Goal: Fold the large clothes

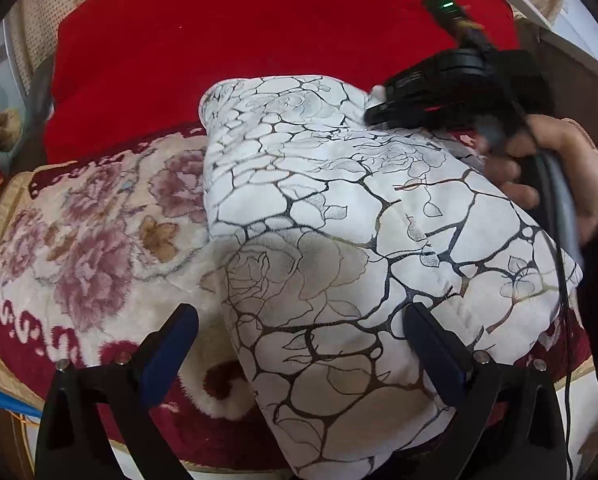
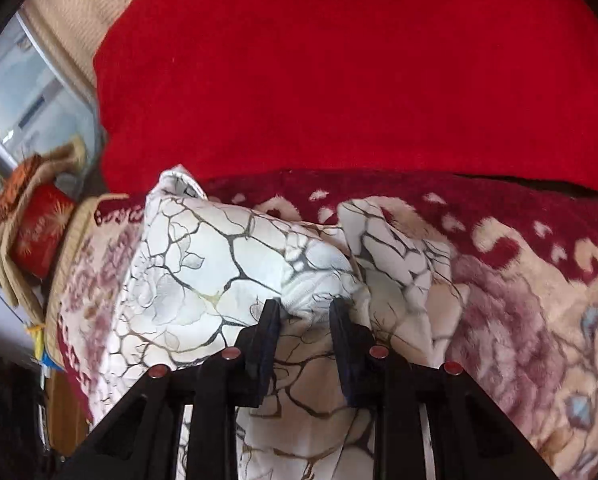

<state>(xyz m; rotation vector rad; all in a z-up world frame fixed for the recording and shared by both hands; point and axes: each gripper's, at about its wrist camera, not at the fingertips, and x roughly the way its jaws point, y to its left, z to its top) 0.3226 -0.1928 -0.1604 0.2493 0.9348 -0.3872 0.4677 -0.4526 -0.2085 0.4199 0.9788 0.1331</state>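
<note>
A thick white garment (image 1: 339, 216) with a black and gold crackle and rose print lies bunched on a floral plush seat cover. My left gripper (image 1: 299, 320) is open, its fingers wide apart over the garment's near end and touching nothing. My right gripper (image 2: 305, 308) is shut on a fold of the garment (image 2: 219, 264), pinched between the blue pads. The right gripper also shows in the left wrist view (image 1: 451, 92), at the garment's far right edge, held by a hand (image 1: 555, 176).
The floral red and cream seat cover (image 1: 79, 248) spreads left of the garment. A red back cushion (image 1: 239, 40) rises behind. A red cylinder pillow (image 2: 39, 232) lies at the far left end. A black cable (image 1: 565, 320) hangs at the right.
</note>
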